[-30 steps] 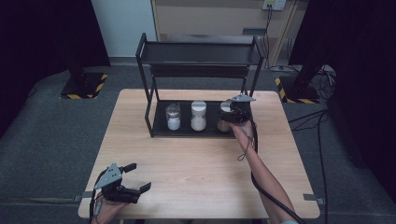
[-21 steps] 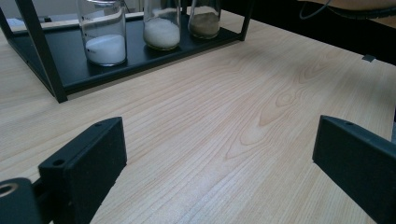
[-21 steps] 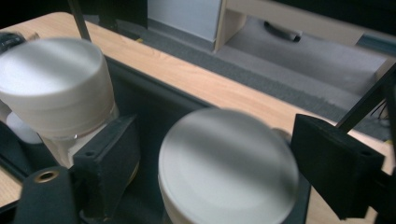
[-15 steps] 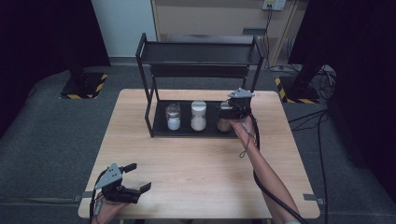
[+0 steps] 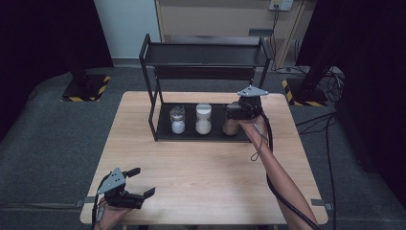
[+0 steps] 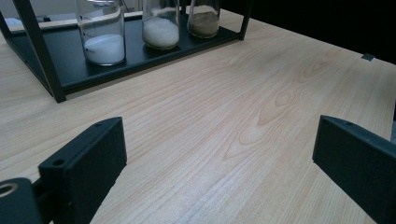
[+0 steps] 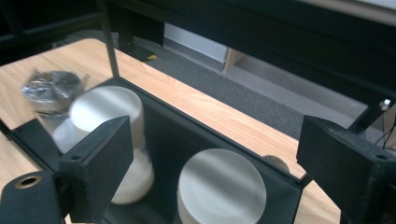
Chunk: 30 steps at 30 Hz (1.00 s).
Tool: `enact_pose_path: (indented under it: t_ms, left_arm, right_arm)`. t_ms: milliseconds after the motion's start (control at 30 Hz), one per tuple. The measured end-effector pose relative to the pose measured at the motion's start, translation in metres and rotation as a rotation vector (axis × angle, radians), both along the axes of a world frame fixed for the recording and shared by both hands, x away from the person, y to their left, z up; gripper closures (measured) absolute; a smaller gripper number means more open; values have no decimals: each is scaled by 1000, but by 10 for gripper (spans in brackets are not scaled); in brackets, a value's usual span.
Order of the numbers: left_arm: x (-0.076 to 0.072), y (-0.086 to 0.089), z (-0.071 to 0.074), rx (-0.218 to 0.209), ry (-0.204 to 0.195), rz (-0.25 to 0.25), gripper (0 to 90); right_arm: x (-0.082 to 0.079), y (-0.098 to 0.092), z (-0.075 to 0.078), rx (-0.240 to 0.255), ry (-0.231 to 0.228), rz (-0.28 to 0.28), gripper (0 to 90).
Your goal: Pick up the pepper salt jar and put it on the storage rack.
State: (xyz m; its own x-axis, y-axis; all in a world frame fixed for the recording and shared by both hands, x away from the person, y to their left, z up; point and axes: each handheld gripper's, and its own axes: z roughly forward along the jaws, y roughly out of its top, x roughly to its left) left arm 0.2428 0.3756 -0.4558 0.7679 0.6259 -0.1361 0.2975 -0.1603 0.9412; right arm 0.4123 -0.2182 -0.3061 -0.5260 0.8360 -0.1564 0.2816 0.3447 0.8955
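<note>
A black two-tier rack stands at the back of the wooden table. Its lower shelf carries a metal-lidded jar of white powder, a white-lidded jar of white powder and a jar of brown powder. My right gripper hovers just above the brown jar. Its jaws have just been opening and stand open over that jar's white lid without touching it. My left gripper rests open at the table's front left, with bare wood between its jaws.
The rack's upper shelf overhangs the jars and my right gripper. The rack's front left post stands ahead of my left gripper. A cable trails from the right gripper along the person's forearm.
My right gripper has let go of the brown jar, opened its jaws and lifted a little above it. The left gripper has not moved.
</note>
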Motion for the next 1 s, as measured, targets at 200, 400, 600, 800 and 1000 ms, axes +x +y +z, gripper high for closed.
enact_pose_path:
  t_ms: [200,400,600,800,1000]
  left_arm:
    - [0,0,0,3,0,-2,18]
    - [0,0,0,2,1,-2,18]
    - [0,0,0,-3,1,2,18]
    - [1,0,0,-4,5,4,18]
    - [1,0,0,-8,8,7,17]
  right_arm:
    - [-9,-4,10,5,-19,44,105]
    - [-19,-7,16,-1,-29,79,105]
    - [-30,-17,16,9,-28,110,105]
    - [-44,-28,11,27,-32,145,104]
    - [-64,-43,5,42,-35,173,101]
